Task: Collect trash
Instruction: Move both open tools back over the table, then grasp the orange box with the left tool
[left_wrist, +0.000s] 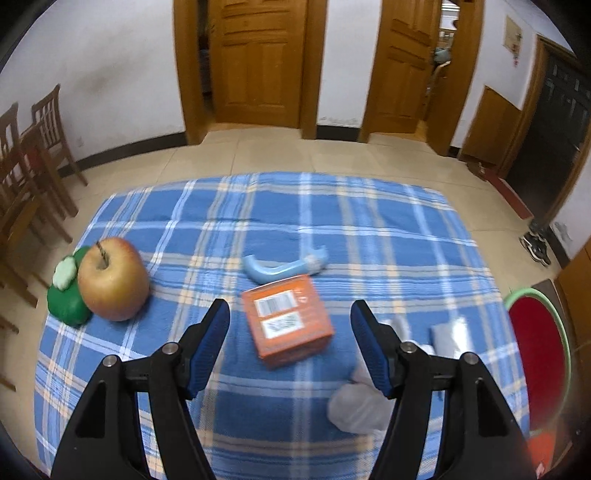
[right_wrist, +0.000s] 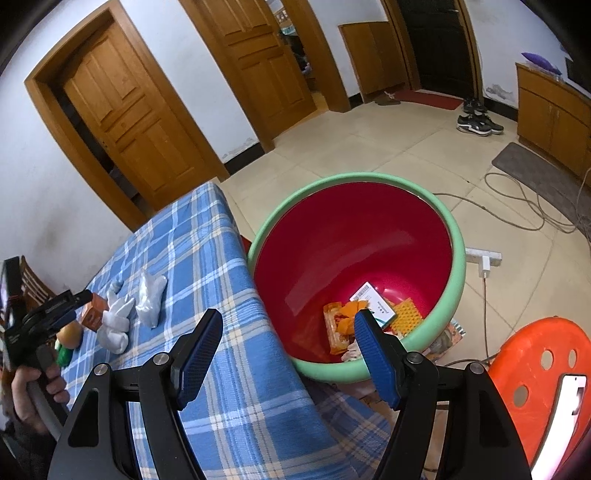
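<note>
Box is lying on the checked cloth, centred under the left gripper, whose jaws are gaping wide and empty. Lowering squarely should seat both pads on its 2 side faces. Right gripper, equally wide and empty, is hovering by the bin beside the table edge; tissues are lying near.

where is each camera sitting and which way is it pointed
Left wrist: sits on the left gripper, facing forward and down at the plaid table; its open fingers frame the orange box.
Right wrist: sits on the right gripper, looking past the table edge into the red bin; its open fingers show, and the left gripper and its hand appear at far left.
Shared: table, orange box, white tissues, bin.
</note>
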